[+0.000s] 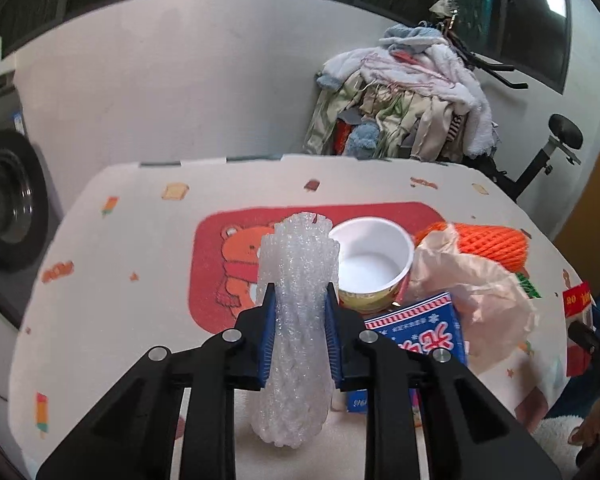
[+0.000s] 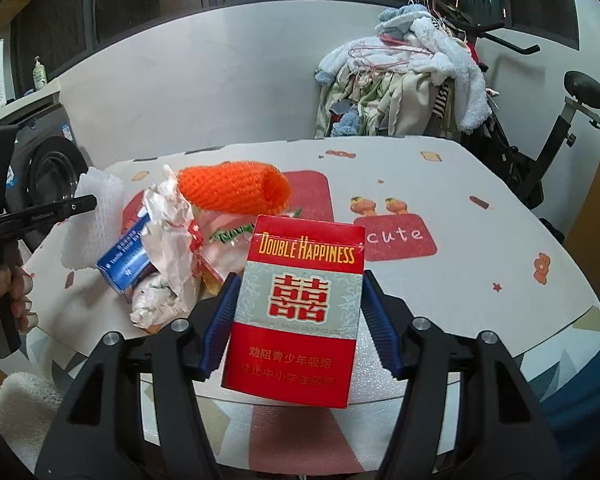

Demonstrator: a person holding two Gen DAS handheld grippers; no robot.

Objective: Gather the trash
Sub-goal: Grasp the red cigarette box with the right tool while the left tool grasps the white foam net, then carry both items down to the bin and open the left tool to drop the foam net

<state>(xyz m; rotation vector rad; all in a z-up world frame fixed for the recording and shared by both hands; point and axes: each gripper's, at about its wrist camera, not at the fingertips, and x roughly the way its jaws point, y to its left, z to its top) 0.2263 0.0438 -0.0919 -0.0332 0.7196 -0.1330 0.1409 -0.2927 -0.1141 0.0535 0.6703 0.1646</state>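
My left gripper (image 1: 300, 304) is shut on a white foam net sleeve (image 1: 296, 320) and holds it upright above the table. My right gripper (image 2: 298, 288) is shut on a red cigarette pack (image 2: 300, 312) marked Double Happiness, held above the table's near edge. A trash pile lies on the table: a white paper cup (image 1: 372, 260), an orange foam net (image 1: 488, 244) (image 2: 232, 188), a crumpled pale plastic bag (image 1: 472, 284) (image 2: 172, 240) and a blue carton (image 1: 424, 328) (image 2: 128, 256). The foam sleeve also shows in the right wrist view (image 2: 96, 216).
The table (image 2: 460, 280) has a white cloth with red cartoon patches. Behind it stand a pile of clothes (image 1: 400, 92) on an exercise bike (image 2: 572, 120) and a washing machine (image 1: 8, 200) at the left.
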